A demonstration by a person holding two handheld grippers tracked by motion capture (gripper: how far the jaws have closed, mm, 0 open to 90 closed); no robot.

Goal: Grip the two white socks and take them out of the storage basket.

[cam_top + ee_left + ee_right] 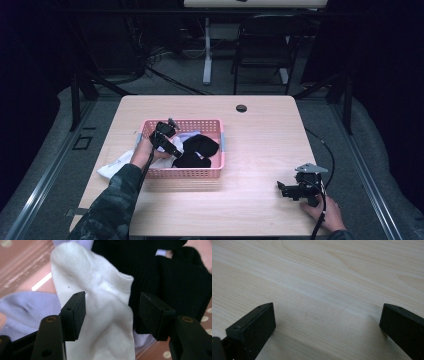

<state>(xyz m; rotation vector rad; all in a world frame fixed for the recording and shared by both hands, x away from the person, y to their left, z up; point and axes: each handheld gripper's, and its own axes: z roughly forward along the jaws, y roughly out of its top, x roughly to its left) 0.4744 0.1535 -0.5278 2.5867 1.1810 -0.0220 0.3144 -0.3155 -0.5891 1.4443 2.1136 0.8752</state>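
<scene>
Sock position decides it: white sock (100, 305) lies in the pink basket (200, 173), directly between the jaws of the left tool (111, 313), half open, pads not yet pressing; long axis runs bottom to top of frame. Right tool (283, 189) wide open, empty, lower right on the bench (260, 145), well apart.
</scene>
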